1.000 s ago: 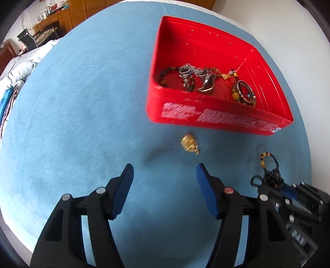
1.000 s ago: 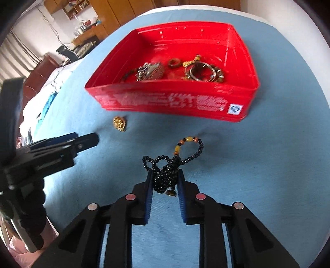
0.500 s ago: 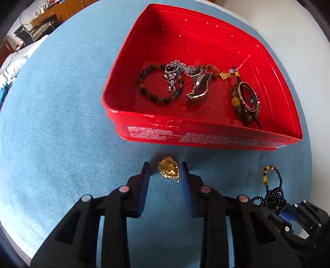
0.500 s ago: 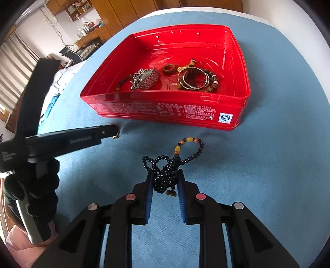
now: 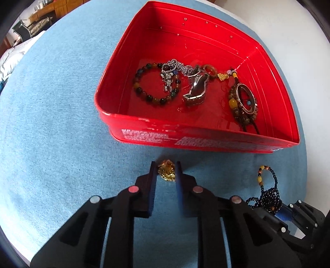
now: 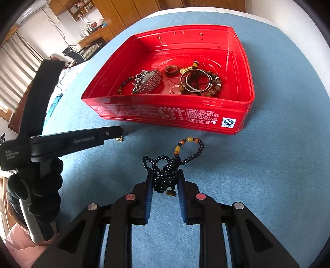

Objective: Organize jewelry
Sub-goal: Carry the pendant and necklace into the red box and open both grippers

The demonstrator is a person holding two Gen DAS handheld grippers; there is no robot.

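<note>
A red tray [image 5: 144, 132] [image 6: 156, 115] on blue cloth holds several pieces: a dark bead bracelet [image 5: 144, 86], a silver chain, a watch and bangles [image 6: 198, 82]. My left gripper [image 5: 166, 171] is shut on a small gold ornament [image 5: 166, 170] on the cloth just in front of the tray; it also shows from the side in the right wrist view [image 6: 121, 134]. My right gripper [image 6: 165, 179] is shut on a black bead necklace [image 6: 165, 173] [image 5: 268, 195] with orange beads, lying on the cloth near the tray's front right.
The round table's blue cloth [image 5: 51, 134] ends at a white rim close behind both grippers. Wooden cabinets [image 6: 123, 12] and a chair stand far behind. A gloved hand [image 6: 39, 193] holds the left gripper at the left.
My left gripper moved forward to the gold ornament and closed from wide open onto it. My right gripper stayed shut on the black necklace, barely moving.
</note>
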